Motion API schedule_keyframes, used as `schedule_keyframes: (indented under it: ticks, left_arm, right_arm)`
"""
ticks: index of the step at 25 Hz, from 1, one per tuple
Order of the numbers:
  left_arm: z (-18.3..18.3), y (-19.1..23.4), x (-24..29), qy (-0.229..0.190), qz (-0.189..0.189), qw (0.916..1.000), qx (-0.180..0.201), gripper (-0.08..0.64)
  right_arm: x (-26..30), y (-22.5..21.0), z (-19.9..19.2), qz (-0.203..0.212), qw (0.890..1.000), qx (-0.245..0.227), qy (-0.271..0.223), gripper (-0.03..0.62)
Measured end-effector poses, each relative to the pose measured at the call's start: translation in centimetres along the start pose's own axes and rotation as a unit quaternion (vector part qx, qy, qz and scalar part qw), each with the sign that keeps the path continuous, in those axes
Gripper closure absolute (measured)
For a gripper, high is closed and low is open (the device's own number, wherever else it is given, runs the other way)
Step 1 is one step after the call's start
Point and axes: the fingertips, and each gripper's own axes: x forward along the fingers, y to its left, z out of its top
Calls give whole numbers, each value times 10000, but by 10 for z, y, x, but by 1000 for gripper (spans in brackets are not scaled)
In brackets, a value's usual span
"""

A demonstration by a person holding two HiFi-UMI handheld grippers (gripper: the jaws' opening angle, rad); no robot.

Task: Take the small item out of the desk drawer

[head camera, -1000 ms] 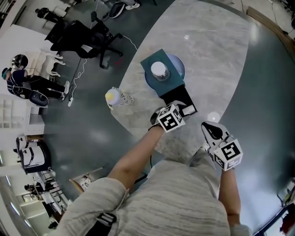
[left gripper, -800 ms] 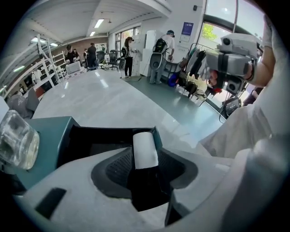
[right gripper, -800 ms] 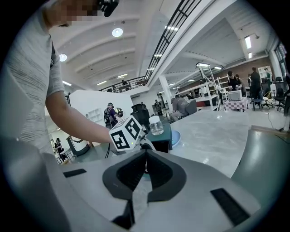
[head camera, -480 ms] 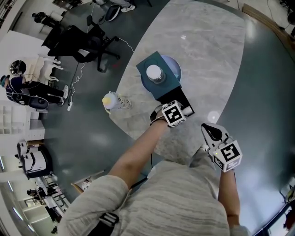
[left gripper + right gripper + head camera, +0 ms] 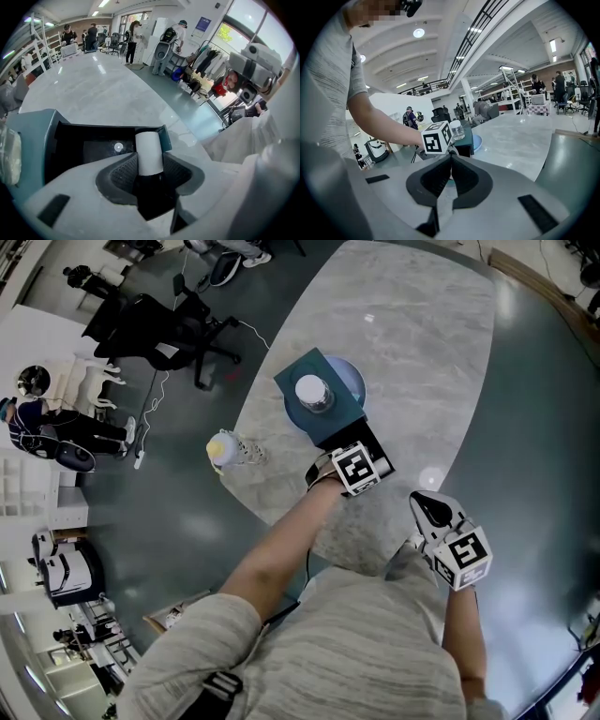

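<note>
A teal desk drawer box [image 5: 302,373] stands on the grey marble table [image 5: 422,352] with a clear white-lidded jar [image 5: 311,392] on top. Its black drawer [image 5: 89,143] is pulled open towards me. A small white cylinder [image 5: 149,152] stands upright at the drawer's front edge. My left gripper [image 5: 149,164] has its jaws closing, one pad on each side of the cylinder and touching it. A small pale disc [image 5: 118,147] lies on the drawer floor. My right gripper [image 5: 450,157] hangs shut and holding nothing near the table's near edge [image 5: 433,507], apart from the drawer.
A blue plate [image 5: 356,379] lies under the drawer box. A yellow-topped bottle [image 5: 228,446] stands at the table's left rim. A black office chair [image 5: 159,320] is on the floor beyond. People stand far off in the room.
My left gripper has moved forward from the table's near part up to the open drawer. The right gripper has stayed where it was.
</note>
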Motion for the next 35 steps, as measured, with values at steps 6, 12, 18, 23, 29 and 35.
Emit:
schedule_keyframes:
  ticks: [6, 12, 18, 23, 29, 35]
  left_arm:
    - [-5, 8, -5, -55, 219, 9997, -68, 385]
    - [-1, 13, -21, -498, 405, 9978, -161, 386]
    - [10, 8, -50, -1235, 389, 9910, -335, 388]
    - [11, -1, -75, -1931, 562, 9783, -491, 388]
    - [12, -11, -115, -2821, 778, 9546, -554, 388]
    - [18, -29, -157, -3696, 880, 9240, -431, 388]
  right_arm:
    - [1, 1, 3, -23, 10000, -36, 34, 583]
    - [6, 7, 9, 11, 9999, -115, 77, 583]
    - [15, 12, 18, 38, 9997, -227, 83, 583]
    - [19, 19, 25, 87, 9994, -318, 68, 583]
    - [28, 33, 36, 177, 9988, -456, 88, 583]
    - [32, 45, 43, 227, 9981, -567, 76, 583]
